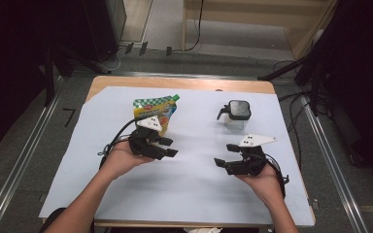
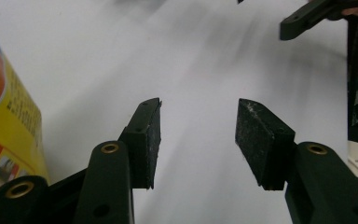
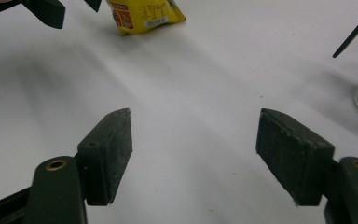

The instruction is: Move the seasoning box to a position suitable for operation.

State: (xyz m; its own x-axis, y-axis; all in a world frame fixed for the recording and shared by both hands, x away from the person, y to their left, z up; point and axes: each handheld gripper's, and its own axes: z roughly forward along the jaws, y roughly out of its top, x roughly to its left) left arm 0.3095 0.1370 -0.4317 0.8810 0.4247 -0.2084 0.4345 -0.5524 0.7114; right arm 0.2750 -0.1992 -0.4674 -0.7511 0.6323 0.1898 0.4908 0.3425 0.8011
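The person's left hand (image 1: 121,158) reaches in from the lower edge and holds the left tongs (image 1: 167,147) low over the table (image 1: 184,189), jaws apart with nothing between them. A flat, glossy yellow pouch (image 1: 158,109) with a green checked top lies just behind and beside them, close but apart. The right hand (image 1: 264,182) holds the right tongs (image 1: 226,155), pointing toward the left, also spread and empty. A clear jar (image 1: 236,116) with a black lid stands near, behind them. White paper (image 1: 199,97) covers the wooden table.

White sheet (image 1: 184,184) covers wooden table (image 1: 175,83) (cables on floor (image 1: 141,48) beyond).
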